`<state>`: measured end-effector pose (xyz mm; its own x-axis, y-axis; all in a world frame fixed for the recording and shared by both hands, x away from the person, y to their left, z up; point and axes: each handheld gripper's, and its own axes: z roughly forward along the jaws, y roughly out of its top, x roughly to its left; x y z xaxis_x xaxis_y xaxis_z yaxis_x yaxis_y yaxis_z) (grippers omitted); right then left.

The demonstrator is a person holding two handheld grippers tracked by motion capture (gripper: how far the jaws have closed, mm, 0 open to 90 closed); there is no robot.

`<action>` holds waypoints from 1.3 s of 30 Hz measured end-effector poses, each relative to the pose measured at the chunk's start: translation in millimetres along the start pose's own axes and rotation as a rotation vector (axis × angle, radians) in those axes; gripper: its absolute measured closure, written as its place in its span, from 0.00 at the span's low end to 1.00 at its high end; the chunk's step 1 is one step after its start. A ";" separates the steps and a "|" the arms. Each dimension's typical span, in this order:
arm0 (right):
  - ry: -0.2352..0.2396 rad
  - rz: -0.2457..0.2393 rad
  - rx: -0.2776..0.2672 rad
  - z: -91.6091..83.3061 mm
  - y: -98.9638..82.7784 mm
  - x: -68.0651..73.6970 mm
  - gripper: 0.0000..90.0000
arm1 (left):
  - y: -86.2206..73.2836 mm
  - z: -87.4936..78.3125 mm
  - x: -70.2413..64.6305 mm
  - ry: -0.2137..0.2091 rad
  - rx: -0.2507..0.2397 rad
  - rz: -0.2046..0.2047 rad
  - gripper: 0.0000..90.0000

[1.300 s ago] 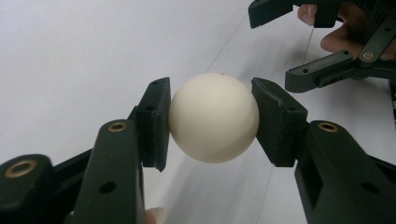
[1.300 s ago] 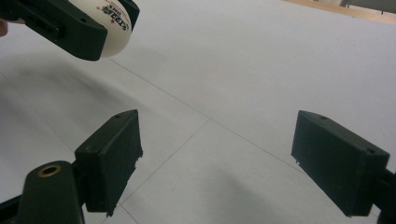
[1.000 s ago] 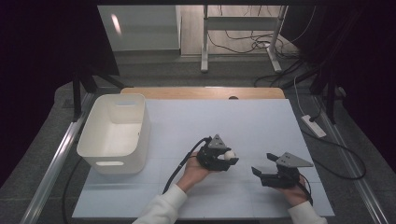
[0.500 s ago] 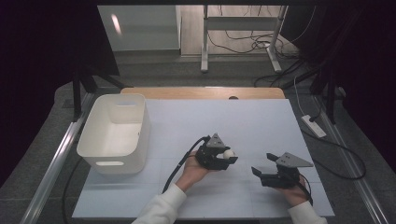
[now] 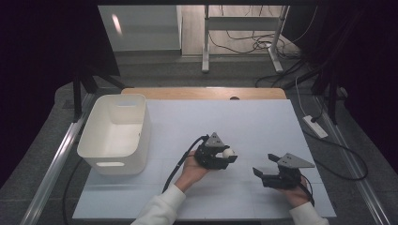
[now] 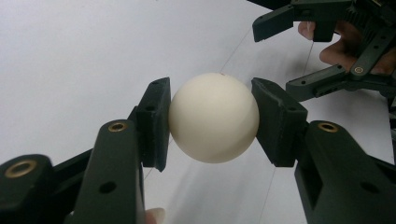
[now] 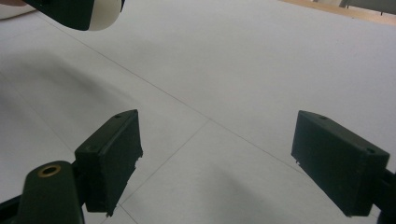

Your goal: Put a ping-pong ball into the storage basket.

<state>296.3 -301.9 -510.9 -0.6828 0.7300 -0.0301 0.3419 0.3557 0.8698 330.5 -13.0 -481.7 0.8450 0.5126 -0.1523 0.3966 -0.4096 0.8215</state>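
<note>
A cream-white ball (image 6: 214, 118) sits between the two black pads of my left gripper (image 6: 212, 122), which is shut on it. In the high view that gripper (image 5: 228, 156) hovers over the middle of the white table, and the ball (image 5: 228, 153) shows at its tip. My right gripper (image 5: 264, 165) is a little to the right and nearer the front edge, with its jaws wide apart. Its own view shows the gripper (image 7: 217, 158) open over bare table, with an edge of the ball (image 7: 106, 14) at the top left.
A white bin (image 5: 116, 132) stands at the left of the table (image 5: 248, 117). A black cable (image 5: 180, 161) trails from the left gripper toward the front edge. A wooden strip (image 5: 202, 93) runs along the far edge. A power strip (image 5: 315, 126) lies off the right side.
</note>
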 end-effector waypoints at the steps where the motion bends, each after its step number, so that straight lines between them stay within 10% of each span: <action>1: 0.000 0.000 0.000 -0.1 0.0 0.0 0.17 | 0.0 -0.2 0.2 0.001 0.000 0.000 0.56; 39: -0.004 -0.003 -0.002 0.0 -0.2 0.1 0.17 | 0.9 -4.8 5.4 0.024 -0.003 -0.008 0.56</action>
<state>296.2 -301.9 -511.1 -0.6810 0.7314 -0.0350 0.3388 0.3571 0.8705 333.6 -7.0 -479.1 0.8331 0.5337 -0.1454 0.4018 -0.4031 0.8222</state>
